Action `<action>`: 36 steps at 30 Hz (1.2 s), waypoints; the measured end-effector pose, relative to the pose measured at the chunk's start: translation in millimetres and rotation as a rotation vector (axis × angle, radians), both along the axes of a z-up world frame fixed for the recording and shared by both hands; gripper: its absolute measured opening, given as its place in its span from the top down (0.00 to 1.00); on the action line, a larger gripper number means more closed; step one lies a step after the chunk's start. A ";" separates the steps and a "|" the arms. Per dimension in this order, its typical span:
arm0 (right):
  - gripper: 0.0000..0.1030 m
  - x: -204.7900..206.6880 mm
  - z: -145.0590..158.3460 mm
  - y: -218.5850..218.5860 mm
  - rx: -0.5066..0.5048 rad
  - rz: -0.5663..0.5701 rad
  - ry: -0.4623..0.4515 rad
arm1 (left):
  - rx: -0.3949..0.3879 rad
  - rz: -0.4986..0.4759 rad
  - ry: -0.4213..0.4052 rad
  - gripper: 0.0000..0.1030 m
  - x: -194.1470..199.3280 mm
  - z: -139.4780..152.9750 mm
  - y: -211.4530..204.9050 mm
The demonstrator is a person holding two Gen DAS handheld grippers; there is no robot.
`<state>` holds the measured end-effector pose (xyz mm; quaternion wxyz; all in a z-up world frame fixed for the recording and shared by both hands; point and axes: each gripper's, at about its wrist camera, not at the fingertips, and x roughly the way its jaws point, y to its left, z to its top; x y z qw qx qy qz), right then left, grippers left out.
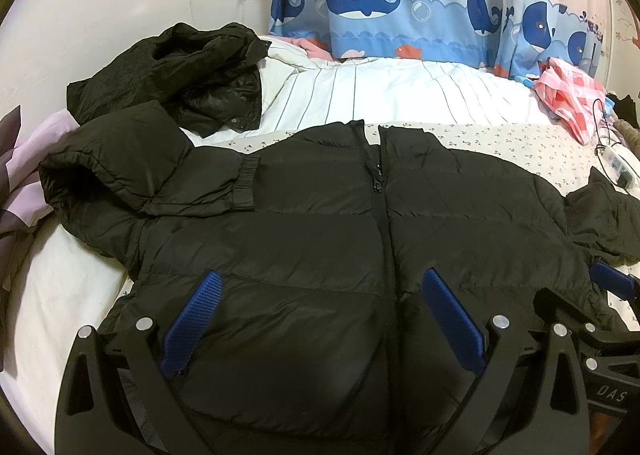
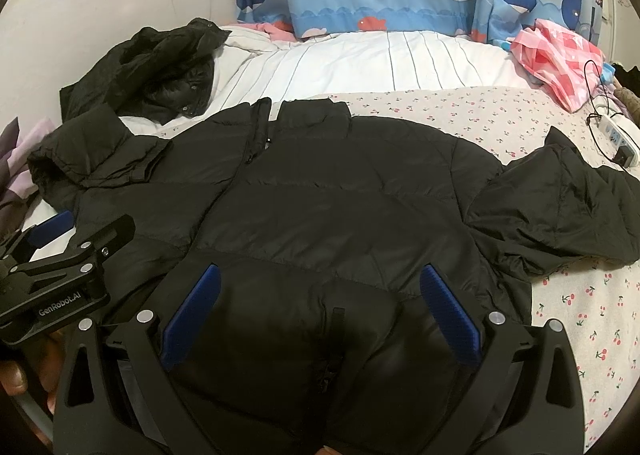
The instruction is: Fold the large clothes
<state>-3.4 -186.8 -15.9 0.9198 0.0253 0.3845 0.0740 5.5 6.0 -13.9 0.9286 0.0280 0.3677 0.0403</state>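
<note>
A black puffer jacket (image 1: 320, 223) (image 2: 340, 207) lies front up on the bed, zipped, with its collar toward the far side. One sleeve (image 1: 132, 179) is folded in over the chest on the left. The other sleeve (image 2: 560, 207) lies bunched out to the right. My left gripper (image 1: 322, 277) hovers open over the jacket's lower left half, straddling the zipper line. My right gripper (image 2: 320, 271) is open over the lower right half. Nothing is pinched between either pair of blue pads. Each gripper shows at the edge of the other's view.
A second black jacket (image 1: 172, 75) (image 2: 152, 67) lies crumpled at the far left on a white striped quilt (image 1: 400, 95). A pink plastic bag (image 2: 560, 55) and a power strip (image 2: 616, 135) with its cable sit at the far right. Cherry-print sheet (image 2: 580, 315) shows on the right.
</note>
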 end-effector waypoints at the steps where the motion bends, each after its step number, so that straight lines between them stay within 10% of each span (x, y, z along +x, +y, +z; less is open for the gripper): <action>1: 0.07 0.0 0.1 -0.6 0.000 0.000 0.000 | 0.000 -0.001 0.000 0.06 0.0 -0.1 -0.1; 36: 0.07 -6.6 17.6 -5.6 -0.098 -0.051 -0.066 | 0.001 0.005 0.041 0.06 6.6 -11.7 0.2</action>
